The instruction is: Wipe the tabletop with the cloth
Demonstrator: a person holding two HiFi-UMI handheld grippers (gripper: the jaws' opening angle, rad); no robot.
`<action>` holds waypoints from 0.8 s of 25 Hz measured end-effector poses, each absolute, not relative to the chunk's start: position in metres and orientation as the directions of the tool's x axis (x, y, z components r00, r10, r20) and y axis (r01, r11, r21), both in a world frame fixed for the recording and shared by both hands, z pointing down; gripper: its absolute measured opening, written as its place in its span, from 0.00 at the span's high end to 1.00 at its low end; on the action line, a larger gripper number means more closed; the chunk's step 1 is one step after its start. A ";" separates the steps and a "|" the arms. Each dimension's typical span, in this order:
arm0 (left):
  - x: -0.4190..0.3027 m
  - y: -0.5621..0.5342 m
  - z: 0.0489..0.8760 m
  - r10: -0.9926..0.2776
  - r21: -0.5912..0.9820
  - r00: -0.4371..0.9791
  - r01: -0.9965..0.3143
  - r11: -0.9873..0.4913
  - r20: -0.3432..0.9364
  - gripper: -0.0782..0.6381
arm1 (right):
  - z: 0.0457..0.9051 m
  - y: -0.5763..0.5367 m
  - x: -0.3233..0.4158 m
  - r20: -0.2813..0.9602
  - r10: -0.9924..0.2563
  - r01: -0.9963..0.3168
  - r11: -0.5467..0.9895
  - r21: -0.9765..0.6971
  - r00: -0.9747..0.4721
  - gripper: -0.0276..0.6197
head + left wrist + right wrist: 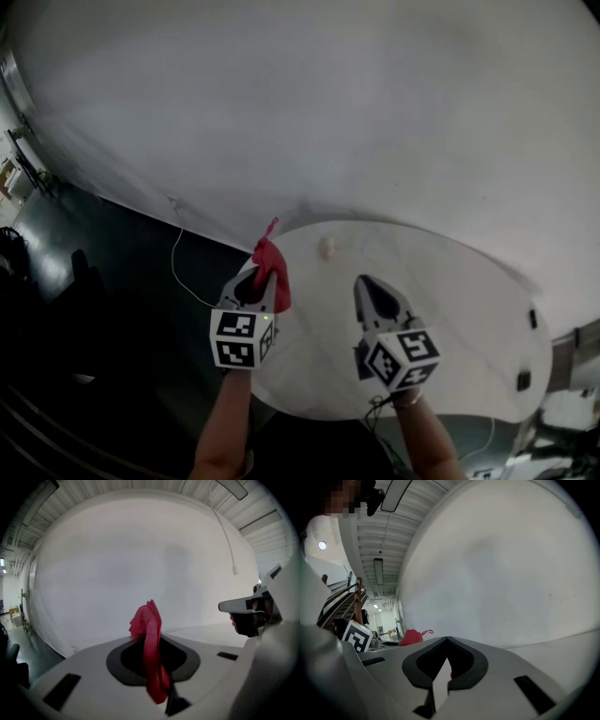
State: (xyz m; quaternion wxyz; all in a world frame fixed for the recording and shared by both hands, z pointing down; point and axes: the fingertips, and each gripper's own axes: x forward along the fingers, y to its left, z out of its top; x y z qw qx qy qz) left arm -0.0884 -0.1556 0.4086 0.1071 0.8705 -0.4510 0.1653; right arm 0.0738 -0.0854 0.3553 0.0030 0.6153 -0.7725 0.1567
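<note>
One red cloth [272, 265], clamped in the left tool [257, 287], hangs over the tabletop [450, 309] at its 9 o'clock rim. The bare surface lies toward 3 o'clock, and the right tool [368, 287] is shut.

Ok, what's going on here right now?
A person holds a gripper in each hand over a round white table. The left gripper is clamped on a red cloth, which sticks up from its jaws near the table's left rim. The right gripper is shut beside it. The cloth looks clear of the tabletop.

Side by side, left gripper [264, 278] — jaws clamped on cloth [269, 255], right gripper [368, 284] — jaws pressed together.
</note>
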 end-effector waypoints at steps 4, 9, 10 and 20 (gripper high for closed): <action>-0.090 -0.148 0.407 -0.753 0.032 0.534 -0.823 -0.567 0.384 0.81 | 0.353 -0.080 0.075 0.187 -0.953 -0.952 0.193 -0.239 -0.240 0.95; -0.091 -0.142 0.404 -0.763 0.024 0.526 -0.828 -0.559 0.376 0.81 | 0.352 -0.074 0.078 0.181 -0.953 -0.949 0.195 -0.247 -0.243 0.95; -0.091 -0.141 0.403 -0.765 0.021 0.525 -0.829 -0.558 0.373 0.81 | 0.352 -0.074 0.078 0.179 -0.953 -0.949 0.196 -0.247 -0.243 0.95; -0.090 -0.133 0.395 -0.776 0.020 0.523 -0.833 -0.553 0.351 0.81 | 0.353 -0.068 0.077 0.178 -0.954 -0.954 0.201 -0.222 -0.242 0.95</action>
